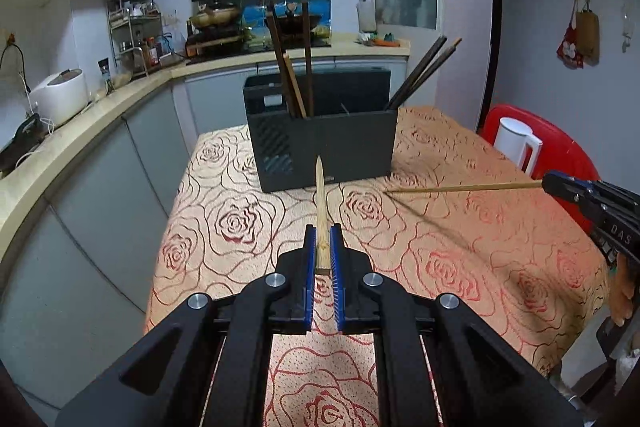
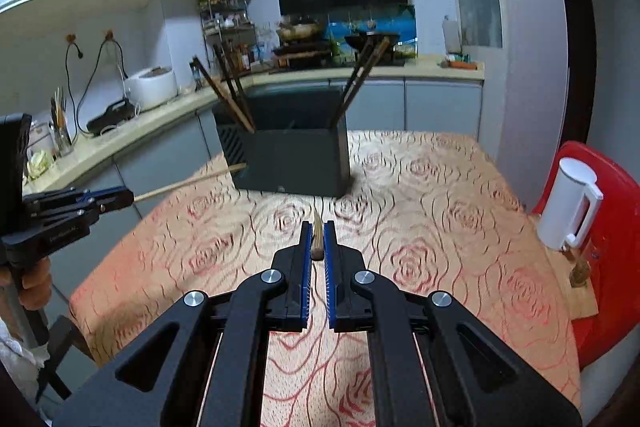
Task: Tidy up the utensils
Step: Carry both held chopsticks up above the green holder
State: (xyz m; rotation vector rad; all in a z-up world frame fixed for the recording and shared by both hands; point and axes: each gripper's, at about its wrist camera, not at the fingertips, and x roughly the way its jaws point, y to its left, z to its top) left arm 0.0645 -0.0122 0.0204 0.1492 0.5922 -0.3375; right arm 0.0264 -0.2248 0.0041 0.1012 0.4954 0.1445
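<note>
Left tool [image 1: 323,251]: my blue ribbed pads are clamped on the blunt butt of a pale bamboo chopstick [image 1: 320,203].
Left chopstick axis: it runs straight ahead from the pads, tapered tip toward the holder [image 1: 320,147], held up off the desk [image 1: 440,227].
Right tool [image 2: 317,247]: clamped the same way on a second chopstick [image 2: 317,235], gripped near its squared end.
Right chopstick axis: seen from my left camera it lies nearly level, thin tip pointing in over the cloth toward the holder's front corner.
Holder: a dark grey rectangular box with a slotted side, standing on the desk ahead of both tools.
Inside it: dark brown sticks [image 1: 306,59] lean at the left end, another dark pair [image 1: 424,71] leans outward at the right end.
Desk: covered in a peach cloth with red and brown rose outlines.
Beside it: a white jug [image 2: 568,207] on a glossy red chair [image 2: 616,267].
</note>
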